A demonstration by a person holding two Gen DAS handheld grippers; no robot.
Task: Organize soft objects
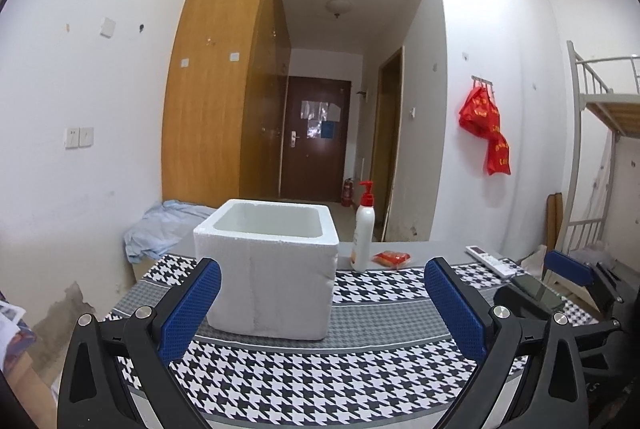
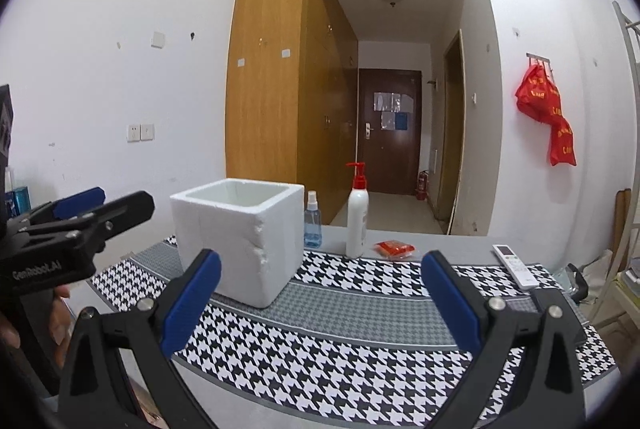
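Both tools are spread wide with nothing between their blue pads; the left tool [image 1: 322,303] hangs low over the houndstooth cloth [image 1: 320,373] on the counter [image 1: 436,247], and the right tool [image 2: 320,303] does the same a bit further to the right; in the right wrist view you can see the left one off at the left edge with a hand [image 2: 60,325] gripping its handle. Straight ahead of the left tool, a little beyond its fingertips and not touching, sits the white foam box [image 1: 266,269], upright, open at the top, and I can't tell whether anything is inside; from the right tool it sits ahead and off to the left, with a chewed-up corner facing that camera. Just right of the box stands a white pump bottle [image 1: 363,229] with a red top, and a small blue spray bottle [image 2: 312,223] is tucked between the two; a red packet [image 1: 392,258] lies near the pump bottle, a white remote [image 1: 490,261] further right. Only soft thing I can spot is a pale blue crumpled cloth [image 1: 160,229] heaped behind and left of the box, well apart from both tools.
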